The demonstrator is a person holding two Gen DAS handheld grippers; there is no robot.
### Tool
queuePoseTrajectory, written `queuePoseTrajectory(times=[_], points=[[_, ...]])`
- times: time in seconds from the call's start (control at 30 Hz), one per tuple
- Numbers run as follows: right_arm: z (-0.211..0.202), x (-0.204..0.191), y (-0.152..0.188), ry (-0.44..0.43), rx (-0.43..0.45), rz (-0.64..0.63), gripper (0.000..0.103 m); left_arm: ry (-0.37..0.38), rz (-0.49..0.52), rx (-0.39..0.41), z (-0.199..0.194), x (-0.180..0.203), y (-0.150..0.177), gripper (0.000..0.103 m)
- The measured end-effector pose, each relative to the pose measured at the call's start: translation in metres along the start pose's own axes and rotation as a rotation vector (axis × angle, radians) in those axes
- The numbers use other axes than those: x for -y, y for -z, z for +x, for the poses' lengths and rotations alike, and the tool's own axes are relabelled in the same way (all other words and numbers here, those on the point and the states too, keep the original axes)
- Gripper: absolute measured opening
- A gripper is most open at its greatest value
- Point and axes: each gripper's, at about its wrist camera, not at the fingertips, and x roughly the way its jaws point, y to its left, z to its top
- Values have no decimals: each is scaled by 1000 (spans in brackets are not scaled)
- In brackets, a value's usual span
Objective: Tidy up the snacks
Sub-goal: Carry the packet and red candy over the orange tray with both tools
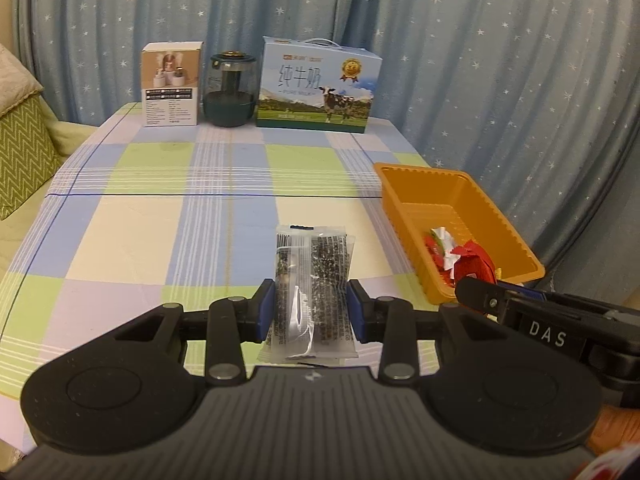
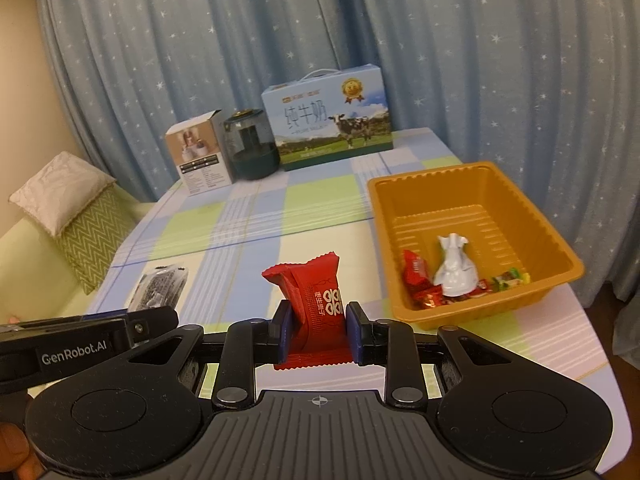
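Note:
My left gripper [image 1: 311,312] is shut on a clear snack packet with dark printing [image 1: 310,280], held above the checked tablecloth. My right gripper [image 2: 314,334] is shut on a red snack packet [image 2: 316,300], held upright to the left of the orange tray [image 2: 560,256]. The tray holds several wrapped snacks, red ones [image 2: 416,272] and a white one [image 2: 454,268]. In the left wrist view the tray [image 1: 404,184] lies to the right, with the right gripper's red packet [image 1: 476,266] over its near corner. The left gripper's packet also shows in the right wrist view [image 2: 160,288].
At the table's far edge stand a small white box [image 1: 171,84], a dark glass jar [image 1: 229,90] and a blue milk carton [image 1: 318,84]. A star-patterned blue curtain hangs behind. A green sofa with cushions [image 1: 20,148] lies left of the table.

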Motion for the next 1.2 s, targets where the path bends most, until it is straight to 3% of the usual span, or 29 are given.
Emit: queuePoseTrajectory(times=[0.63, 1.2], points=[[-26, 72, -13, 140, 32, 50, 29, 140, 59, -21, 32, 78, -17, 34], [-6, 118, -35, 176, 33, 60, 29, 206, 83, -41, 79, 119, -40, 34]])
